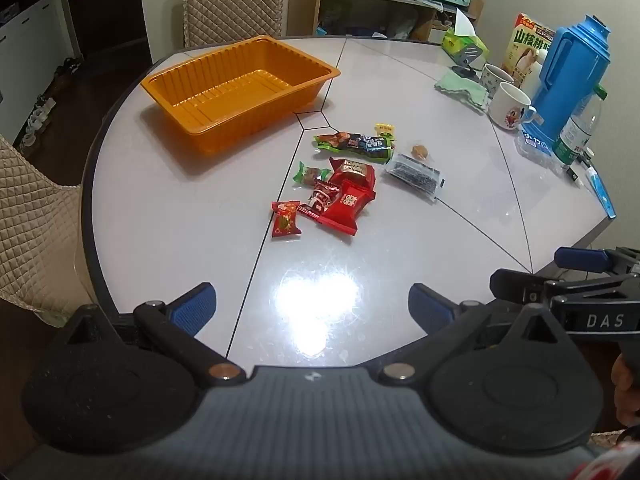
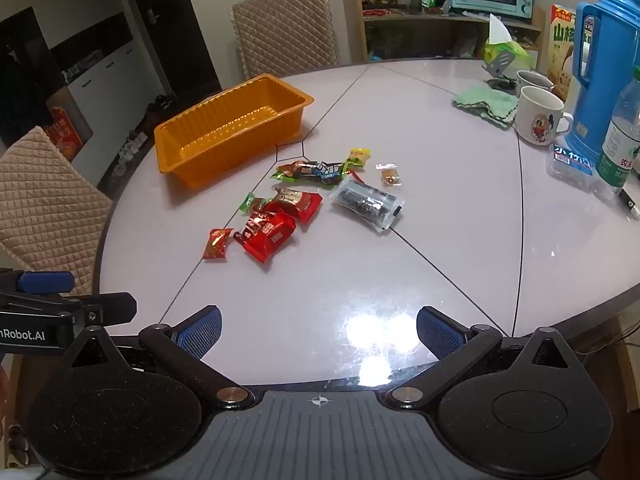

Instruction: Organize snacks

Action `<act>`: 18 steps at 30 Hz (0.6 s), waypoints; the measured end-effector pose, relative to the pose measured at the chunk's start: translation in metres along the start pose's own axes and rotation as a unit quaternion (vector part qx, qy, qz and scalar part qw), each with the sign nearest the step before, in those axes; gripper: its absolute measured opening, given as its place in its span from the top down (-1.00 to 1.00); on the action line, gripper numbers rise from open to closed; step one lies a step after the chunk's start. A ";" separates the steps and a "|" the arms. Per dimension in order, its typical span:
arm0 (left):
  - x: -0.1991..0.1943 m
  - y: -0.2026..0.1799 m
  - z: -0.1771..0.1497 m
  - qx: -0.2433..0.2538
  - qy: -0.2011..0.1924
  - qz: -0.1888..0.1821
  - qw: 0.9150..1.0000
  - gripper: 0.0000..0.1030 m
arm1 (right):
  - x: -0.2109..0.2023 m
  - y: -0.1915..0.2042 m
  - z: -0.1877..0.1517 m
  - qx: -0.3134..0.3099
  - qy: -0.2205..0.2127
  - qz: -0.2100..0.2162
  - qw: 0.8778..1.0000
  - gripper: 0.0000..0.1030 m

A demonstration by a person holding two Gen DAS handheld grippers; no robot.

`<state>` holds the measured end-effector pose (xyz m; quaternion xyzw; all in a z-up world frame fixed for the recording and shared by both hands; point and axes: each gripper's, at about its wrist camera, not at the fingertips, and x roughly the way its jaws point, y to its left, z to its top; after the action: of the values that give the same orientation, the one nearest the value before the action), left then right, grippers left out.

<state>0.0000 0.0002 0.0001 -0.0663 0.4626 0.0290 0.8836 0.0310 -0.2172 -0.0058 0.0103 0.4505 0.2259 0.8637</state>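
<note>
An empty orange plastic tray (image 1: 188, 92) (image 2: 176, 148) stands at the far left of the white round table. Several snack packets lie loose in the middle: red packets (image 1: 346, 196) (image 2: 276, 228), a small red candy (image 1: 285, 219) (image 2: 217, 243), a green-ended dark bar (image 1: 354, 144) (image 2: 312, 171), a clear packet of dark snack (image 1: 416, 176) (image 2: 366, 202), a small yellow packet (image 1: 385, 130) (image 2: 359, 157) and a brown sweet (image 1: 420, 152) (image 2: 389, 175). My left gripper (image 1: 312, 310) and right gripper (image 2: 319, 332) hover wide open over the near table edge, well short of the snacks, nothing between the fingers.
At the far right stand a blue thermos (image 1: 572, 72) (image 2: 604, 68), two mugs (image 1: 512, 106) (image 2: 538, 116), a water bottle (image 1: 578, 132) (image 2: 620, 144), a green cloth (image 1: 464, 88) (image 2: 484, 104) and a tissue pack (image 1: 464, 42). Quilted chairs (image 1: 32, 216) (image 2: 286, 28) ring the table.
</note>
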 end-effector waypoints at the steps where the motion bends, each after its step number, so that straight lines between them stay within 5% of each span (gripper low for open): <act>1: 0.000 0.000 0.000 0.001 0.000 0.000 1.000 -0.98 | 0.000 0.000 0.000 -0.001 -0.001 -0.001 1.000 -1.00; 18: 0.002 -0.002 0.000 0.005 0.001 -0.001 1.000 -0.98 | -0.003 -0.002 0.001 0.001 0.001 -0.002 1.000 -1.00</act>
<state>0.0012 -0.0022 -0.0018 -0.0625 0.4638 0.0259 0.8834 0.0314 -0.2202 -0.0037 0.0104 0.4515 0.2233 0.8638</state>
